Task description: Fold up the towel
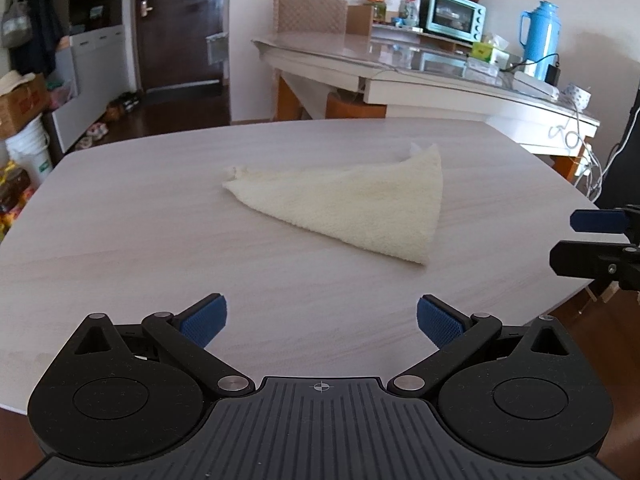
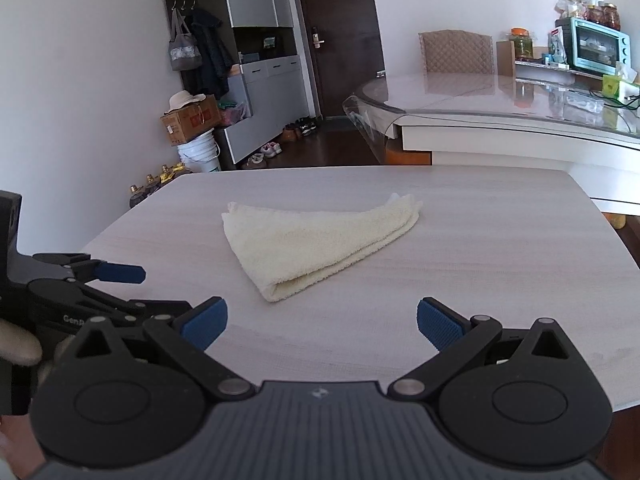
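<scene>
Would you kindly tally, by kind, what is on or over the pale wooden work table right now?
Towels: 1, the cream towel, folded into a triangle, lying free on the table.
Tongs: 2, the left tongs and the right tongs, both open and empty, short of the towel.
Total: 3

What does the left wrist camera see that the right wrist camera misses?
Only the left wrist view shows the blue thermos. Only the right wrist view shows the coat rack with its hanging bag, and the towel's doubled edge. Both show the cream towel folded into a triangle on the table, the mint oven, and both grippers, left gripper and right gripper, open.
</scene>
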Available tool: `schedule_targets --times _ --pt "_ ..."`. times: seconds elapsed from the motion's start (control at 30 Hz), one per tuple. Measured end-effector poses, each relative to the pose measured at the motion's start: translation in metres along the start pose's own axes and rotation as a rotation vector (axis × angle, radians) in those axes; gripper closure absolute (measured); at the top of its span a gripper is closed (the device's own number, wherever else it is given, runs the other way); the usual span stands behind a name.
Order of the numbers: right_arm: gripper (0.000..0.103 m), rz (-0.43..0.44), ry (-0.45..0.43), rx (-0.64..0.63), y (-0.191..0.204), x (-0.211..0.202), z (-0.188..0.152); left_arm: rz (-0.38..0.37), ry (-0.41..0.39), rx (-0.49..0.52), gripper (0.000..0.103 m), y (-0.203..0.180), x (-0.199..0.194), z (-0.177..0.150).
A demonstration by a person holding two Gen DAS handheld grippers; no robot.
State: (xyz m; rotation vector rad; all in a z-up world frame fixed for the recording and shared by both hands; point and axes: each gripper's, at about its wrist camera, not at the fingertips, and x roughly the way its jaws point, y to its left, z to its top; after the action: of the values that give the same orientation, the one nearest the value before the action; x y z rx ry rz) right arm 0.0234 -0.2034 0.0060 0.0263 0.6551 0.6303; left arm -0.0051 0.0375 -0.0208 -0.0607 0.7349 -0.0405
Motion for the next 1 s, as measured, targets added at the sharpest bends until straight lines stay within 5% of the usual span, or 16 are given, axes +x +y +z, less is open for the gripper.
schedule_targets --times 0.5,1.0 --pt "0.004 -0.011 0.002 0.008 -0.010 0.014 0.012 0.007 -0.008 0.005 0.000 0.005 0.004 0.005" --pt "0.054 -0.052 0.044 0.034 -0.052 0.125 0.079 0.010 -0.008 0.020 0.000 0.033 0.033 0.045"
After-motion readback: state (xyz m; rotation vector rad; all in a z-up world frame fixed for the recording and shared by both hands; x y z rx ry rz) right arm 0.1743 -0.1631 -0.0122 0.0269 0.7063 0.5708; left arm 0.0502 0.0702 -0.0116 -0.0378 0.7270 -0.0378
